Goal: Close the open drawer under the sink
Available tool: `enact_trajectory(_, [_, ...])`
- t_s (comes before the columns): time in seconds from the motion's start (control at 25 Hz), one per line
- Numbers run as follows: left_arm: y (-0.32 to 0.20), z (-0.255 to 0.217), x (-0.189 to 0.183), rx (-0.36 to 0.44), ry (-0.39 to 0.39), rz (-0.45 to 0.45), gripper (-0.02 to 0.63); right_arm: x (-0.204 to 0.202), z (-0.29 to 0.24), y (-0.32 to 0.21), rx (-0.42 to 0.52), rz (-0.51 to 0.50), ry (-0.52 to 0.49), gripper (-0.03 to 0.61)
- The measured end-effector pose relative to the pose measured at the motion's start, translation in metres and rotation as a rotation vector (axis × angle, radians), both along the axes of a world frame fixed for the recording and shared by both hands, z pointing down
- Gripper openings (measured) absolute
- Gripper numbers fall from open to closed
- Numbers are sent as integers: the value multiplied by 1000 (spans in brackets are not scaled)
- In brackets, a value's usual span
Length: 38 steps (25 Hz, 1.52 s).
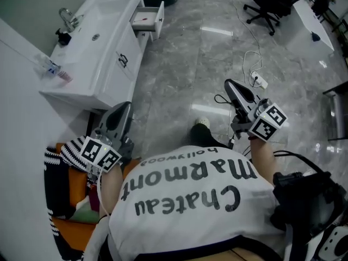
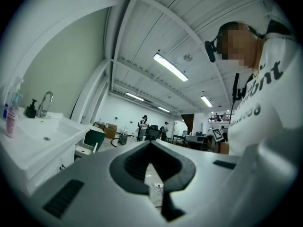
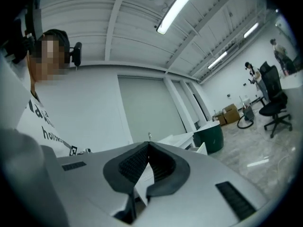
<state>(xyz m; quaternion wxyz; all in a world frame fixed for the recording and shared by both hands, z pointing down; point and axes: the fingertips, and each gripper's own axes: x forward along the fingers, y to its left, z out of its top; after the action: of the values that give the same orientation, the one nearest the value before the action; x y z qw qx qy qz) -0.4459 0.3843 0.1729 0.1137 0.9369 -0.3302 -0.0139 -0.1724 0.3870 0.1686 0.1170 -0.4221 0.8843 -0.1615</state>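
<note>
Jaws together and empty on left gripper (image 1: 123, 110) and right gripper (image 1: 230, 85), both held level, inside of open drawer (image 1: 148, 18) visible only from head view.

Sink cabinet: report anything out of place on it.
One drawer at the far end of the sink cabinet stands pulled out, its inside showing, while the cabinet front beside it sits shut. Nothing else looks odd.

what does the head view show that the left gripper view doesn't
Only the head view: the inside of the open drawer, seen from above, and a striped cloth. Only the left gripper view: ceiling light strips and people standing far off. Both: the white sink, its faucet and a pink bottle beside it.
</note>
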Motion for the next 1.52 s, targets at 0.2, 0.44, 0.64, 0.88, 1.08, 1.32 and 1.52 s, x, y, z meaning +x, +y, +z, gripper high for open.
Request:
enact_trajectory(0.2, [-39, 5, 6, -24, 29, -52, 8, -21, 27, -48, -62, -90, -75, 11])
enact_trajectory(0.44, [-100, 24, 57, -24, -97, -52, 8, 21, 33, -139, -73, -134, -27, 11])
enact_trajectory(0.64, [-173, 23, 103, -29, -88, -109, 8, 69, 26, -215, -48, -160, 18, 11])
enact_trajectory(0.88, [-240, 21, 158, -30, -36, -137, 8, 115, 23, -287, -1, -206, 116, 11])
enact_trajectory(1.08, [-267, 25, 197, -11, -91, -135, 8, 145, 34, -318, -6, -217, 129, 11])
enact_trajectory(1.32, [-278, 32, 210, -55, -92, -156, 8, 155, 48, -333, 11, -252, 174, 11])
enact_trajectory(1.52, [-288, 20, 211, -86, 31, -193, 8, 172, 56, -344, -15, -229, 136, 11])
